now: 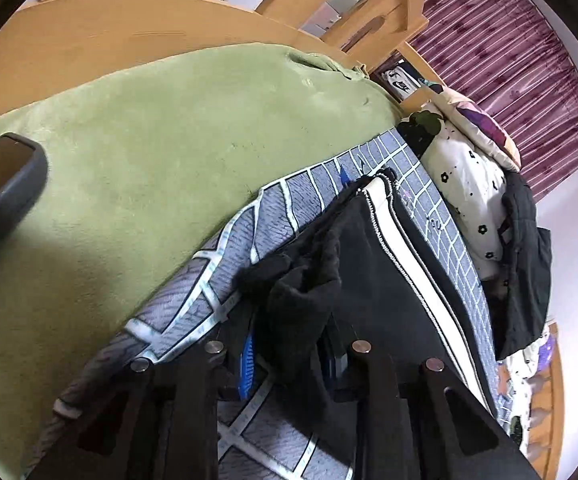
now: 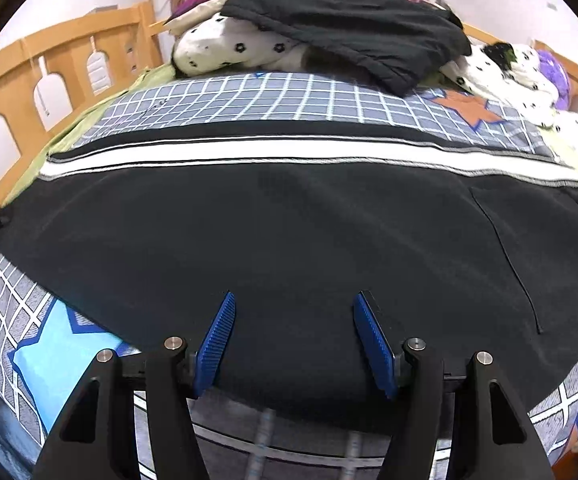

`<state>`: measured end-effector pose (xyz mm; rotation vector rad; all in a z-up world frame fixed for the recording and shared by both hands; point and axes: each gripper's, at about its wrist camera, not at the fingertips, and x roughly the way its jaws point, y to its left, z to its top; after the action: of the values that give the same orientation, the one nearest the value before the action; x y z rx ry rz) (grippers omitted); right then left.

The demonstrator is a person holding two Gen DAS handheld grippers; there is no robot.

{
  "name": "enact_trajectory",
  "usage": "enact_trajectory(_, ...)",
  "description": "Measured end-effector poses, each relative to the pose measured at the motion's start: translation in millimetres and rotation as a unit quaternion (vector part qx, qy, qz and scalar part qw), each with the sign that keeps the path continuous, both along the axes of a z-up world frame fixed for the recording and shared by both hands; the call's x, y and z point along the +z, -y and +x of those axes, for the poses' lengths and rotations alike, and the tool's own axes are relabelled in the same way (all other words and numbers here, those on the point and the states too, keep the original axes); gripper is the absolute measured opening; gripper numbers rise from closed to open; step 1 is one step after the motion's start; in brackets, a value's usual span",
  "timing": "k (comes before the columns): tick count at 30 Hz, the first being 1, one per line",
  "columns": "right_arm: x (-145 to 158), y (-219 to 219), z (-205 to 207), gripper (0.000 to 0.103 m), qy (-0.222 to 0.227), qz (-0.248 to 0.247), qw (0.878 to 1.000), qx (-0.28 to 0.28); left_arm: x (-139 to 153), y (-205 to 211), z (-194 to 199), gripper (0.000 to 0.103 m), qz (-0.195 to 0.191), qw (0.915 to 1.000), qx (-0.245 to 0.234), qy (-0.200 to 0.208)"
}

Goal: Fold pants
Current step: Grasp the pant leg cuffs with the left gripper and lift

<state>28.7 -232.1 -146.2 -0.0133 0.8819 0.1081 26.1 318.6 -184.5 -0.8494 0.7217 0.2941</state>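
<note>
Gripping a bunched fold of the black pants point(image 1: 369, 280), the left gripper point(image 1: 289, 360) has its jaws clenched on the cloth, which rises crumpled between the blue pads point(image 1: 247, 364) and hides much of them. Beyond its tips the pants run away up the checked bedsheet point(image 1: 209, 272), their white side stripe point(image 1: 417, 264) off to the right of the tips; a green blanket point(image 1: 149, 152) lies to the left. This gripper points steeply down at the bed and sits rolled, so the bed slants across its view.

The right gripper point(image 2: 293, 336) hangs released, its ribbed blue fingers point(image 2: 217, 344) well apart just over the near edge of the pants point(image 2: 289, 232), pressing on nothing. The pants spread flat ahead of its tips, the stripe point(image 2: 289, 152) crossing beyond. It tilts down, level across.
</note>
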Motion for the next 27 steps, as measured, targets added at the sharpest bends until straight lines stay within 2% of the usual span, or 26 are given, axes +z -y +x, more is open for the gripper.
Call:
enact_trajectory(2,-0.1,5.0,-0.4,0.062,-0.001,0.004,1.0,-0.002,4.6,4.6,3.3,0.032,0.008,0.9999,0.003,-0.007)
enact_trajectory(4,4.2,10.5,-1.8,0.062,0.003,0.005,1.0,-0.005,9.5,8.7,3.7,0.028,0.017,0.9996,0.018,-0.01)
enact_trajectory(5,6.5,12.9,-2.9,0.062,0.005,0.006,1.0,-0.007,12.5,11.0,2.6,0.022,0.025,0.9993,0.025,-0.012)
enact_trajectory(8,18.5,21.8,-8.0,0.062,0.018,0.003,1.0,-0.013,38.4,31.7,8.1,0.014,0.096,0.9949,0.018,-0.023)
enact_trajectory(9,23.2,25.2,-10.0,0.062,0.025,-0.002,1.0,-0.016,55.4,47.3,11.8,0.013,0.137,0.9904,0.01,-0.017)
enact_trajectory(11,34.5,33.9,-16.0,0.062,0.043,-0.019,0.999,-0.023,82.5,73.5,18.1,0.011,0.186,0.9824,-0.01,-0.005)
enact_trajectory(12,40.0,39.8,-19.1,0.062,0.052,-0.027,0.998,-0.029,100.2,93.7,23.3,0.01,0.216,0.9759,-0.031,0.003)
enact_trajectory(14,49.7,53.5,-23.0,0.062,0.066,-0.038,0.996,-0.042,134.1,141.8,31.9,0.01,0.281,0.9569,-0.07,0.022)
enact_trajectory(17,63.6,78.0,-28.7,0.062,0.091,-0.054,0.992,-0.064,173.7,237.2,43.7,0.01,0.361,0.9179,-0.152,0.064)
enact_trajectory(19,72.2,97.7,-32.4,0.062,0.107,-0.065,0.989,-0.081,182.2,291.4,47.3,0.01,0.369,0.9023,-0.206,0.085)
enact_trajectory(20,75.8,107.5,-34.0,0.062,0.114,-0.072,0.987,-0.091,181.7,328.6,48.8,0.01,0.372,0.891,-0.242,0.095)
enact_trajectory(22,81.7,128.0,-35.8,0.062,0.124,-0.083,0.982,-0.119,170.0,389.7,46.5,0.01,0.38,0.8708,-0.293,0.107)
enact_trajectory(24,86.6,154.1,-39.3,0.062,0.135,-0.091,0.97,-0.179,150.6,438.9,41.0,0.01,0.381,0.8551,-0.333,0.112)
enact_trajectory(27,92.5,198.8,-46.6,0.062,0.139,-0.06,0.957,-0.246,102.4,507.0,33.9,0.01,0.332,0.8455,-0.409,0.088)
